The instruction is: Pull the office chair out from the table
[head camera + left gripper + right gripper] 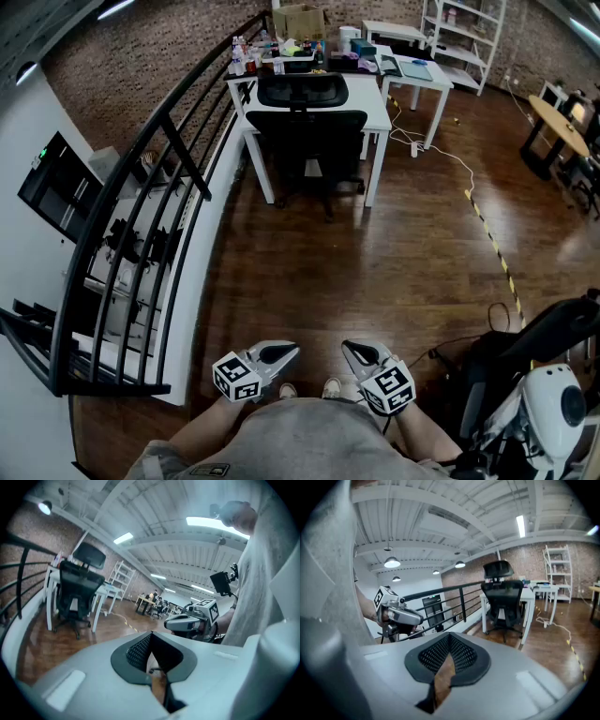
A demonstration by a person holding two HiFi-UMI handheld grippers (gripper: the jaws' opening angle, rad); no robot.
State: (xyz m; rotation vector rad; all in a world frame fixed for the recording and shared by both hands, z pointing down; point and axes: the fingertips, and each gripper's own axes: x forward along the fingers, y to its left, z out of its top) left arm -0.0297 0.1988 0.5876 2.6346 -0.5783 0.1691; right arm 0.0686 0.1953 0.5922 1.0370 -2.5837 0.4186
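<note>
While the office chair (305, 131) sits under the table (376, 101), both hand-held grippers (286, 352) (353, 351) are closed.

Red brick wall (141, 66), dark glossy wood floor (375, 272), curved black railing (141, 216) at left, white shelving unit (464, 37) at the back, yellow-black floor tape (492, 239), ceiling strip lights (215, 524) overhead

Left gripper (277, 353) and right gripper (360, 354) held low, jaws closed.
</note>
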